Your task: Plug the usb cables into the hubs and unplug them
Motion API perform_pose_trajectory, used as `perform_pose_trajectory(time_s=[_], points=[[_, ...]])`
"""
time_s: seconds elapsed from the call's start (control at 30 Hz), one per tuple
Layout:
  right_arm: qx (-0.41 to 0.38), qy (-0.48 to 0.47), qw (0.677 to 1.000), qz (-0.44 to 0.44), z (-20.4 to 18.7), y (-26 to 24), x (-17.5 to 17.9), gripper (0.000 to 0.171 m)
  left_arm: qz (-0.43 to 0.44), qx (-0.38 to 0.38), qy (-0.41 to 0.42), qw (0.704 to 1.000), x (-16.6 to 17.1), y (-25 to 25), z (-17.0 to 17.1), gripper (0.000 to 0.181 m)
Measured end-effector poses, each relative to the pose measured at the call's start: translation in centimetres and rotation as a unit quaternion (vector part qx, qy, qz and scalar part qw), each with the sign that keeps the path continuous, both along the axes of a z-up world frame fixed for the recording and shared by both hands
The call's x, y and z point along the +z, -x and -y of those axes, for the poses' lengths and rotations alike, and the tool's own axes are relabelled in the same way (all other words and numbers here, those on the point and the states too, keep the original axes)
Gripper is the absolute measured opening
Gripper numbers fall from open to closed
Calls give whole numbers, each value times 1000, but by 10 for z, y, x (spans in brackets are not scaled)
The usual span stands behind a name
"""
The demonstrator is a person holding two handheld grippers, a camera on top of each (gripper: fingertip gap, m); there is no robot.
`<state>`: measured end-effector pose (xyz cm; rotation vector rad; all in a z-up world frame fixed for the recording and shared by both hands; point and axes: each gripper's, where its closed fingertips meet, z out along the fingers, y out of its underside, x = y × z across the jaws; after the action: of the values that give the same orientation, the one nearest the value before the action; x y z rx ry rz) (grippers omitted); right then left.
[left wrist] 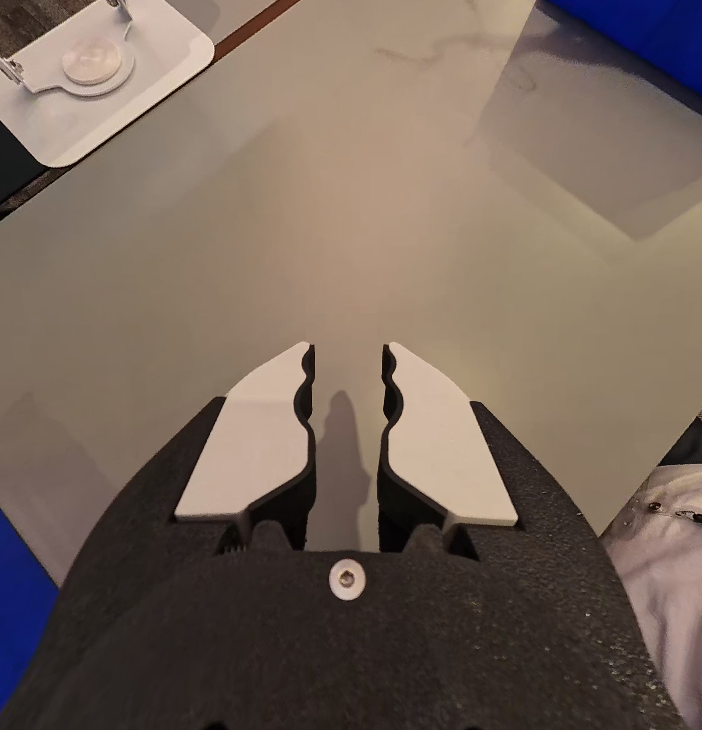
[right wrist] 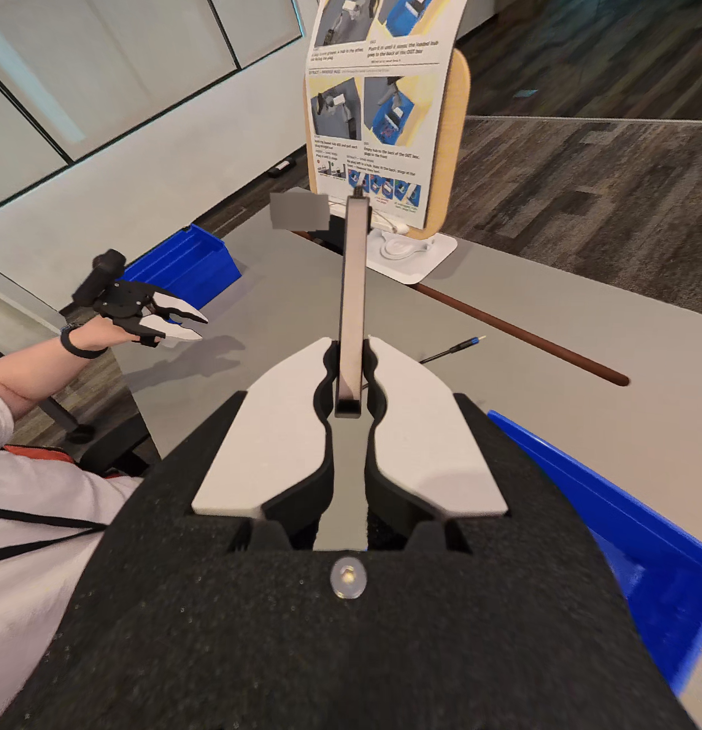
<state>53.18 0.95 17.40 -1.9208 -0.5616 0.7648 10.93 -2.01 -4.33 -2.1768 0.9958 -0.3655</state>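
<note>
Clamped in the right gripper (right wrist: 349, 347) — a long, slim grey hub (right wrist: 353, 300), pinched near one end between the white fingers (right wrist: 286, 426) and raised over the grey table (right wrist: 539, 355), pointing away from the camera. Off to the left, held above the table edge: the left gripper (left wrist: 347, 349), fingers parted with nothing between them. Lying loose on the tabletop just right of the hub, a black usb cable (right wrist: 452, 349) with its blue-tipped plug. Beyond, blue bins (right wrist: 183, 264) at the sides and an instruction sheet (right wrist: 377, 102) on a white stand (right wrist: 428, 256).
</note>
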Motion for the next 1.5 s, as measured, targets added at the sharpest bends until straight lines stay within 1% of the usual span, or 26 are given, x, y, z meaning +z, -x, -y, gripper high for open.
perform_pose_trajectory(time_s=[0.1,0.17,0.27,0.43,0.6,0.73,0.8,0.97,1.13,1.37,1.5], points=[[3,7,1000,17,1,-26,4,12,-6,1,3,1000,-2,-1,-1,32],[9,10,999,43,3,-44,0,12,-8,1,4,1000,-3,-2,0,32],[27,23,995,90,10,-70,-17,11,-11,2,4,1000,-5,-3,-1,32],[44,45,990,127,19,-108,-45,12,-9,4,15,1000,-6,-8,-1,31],[62,51,985,153,18,-139,-67,12,-19,-1,11,1000,-1,-20,-1,31],[91,16,982,162,9,-146,-73,12,-29,-4,5,1000,2,-30,2,31],[108,13,978,176,3,-149,-79,11,-34,-1,4,999,3,-33,4,31],[158,56,961,221,0,-153,-121,11,-44,12,-5,999,11,-36,8,31],[181,107,944,254,-3,-161,-164,11,-51,22,-19,998,23,-39,6,30],[201,129,920,311,-18,-154,-207,12,-58,30,-7,998,18,-46,1,31],[204,119,909,342,-33,-144,-226,12,-60,27,-6,998,17,-52,0,31]])
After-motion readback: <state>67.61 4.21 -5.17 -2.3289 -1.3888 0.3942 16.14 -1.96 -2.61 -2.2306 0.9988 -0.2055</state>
